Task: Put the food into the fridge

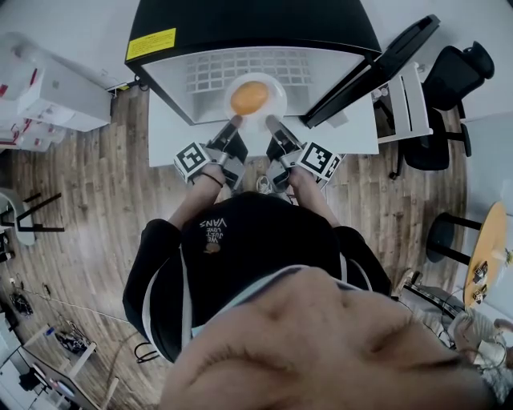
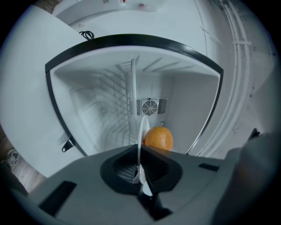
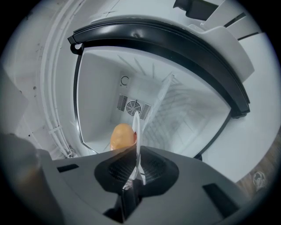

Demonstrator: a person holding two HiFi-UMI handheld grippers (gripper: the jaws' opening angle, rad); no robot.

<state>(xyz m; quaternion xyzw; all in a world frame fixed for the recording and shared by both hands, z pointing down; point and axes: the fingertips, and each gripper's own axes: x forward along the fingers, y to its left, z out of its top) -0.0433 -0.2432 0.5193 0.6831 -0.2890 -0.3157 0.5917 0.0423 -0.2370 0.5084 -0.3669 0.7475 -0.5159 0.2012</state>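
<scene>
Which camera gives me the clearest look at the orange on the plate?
The head view: it looks straight down on the whole orange, sitting on the white plate. The left and right gripper views each catch only its upper part beside the edge-on plate, the lower part hidden.

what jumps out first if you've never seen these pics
The bright orange on a white plate catches the eye first, held right at the mouth of the open fridge. Next come the left gripper and the right gripper, each with its jaws shut on the plate's near rim, one on either side. The fridge door stands swung out to the right in the head view.
</scene>
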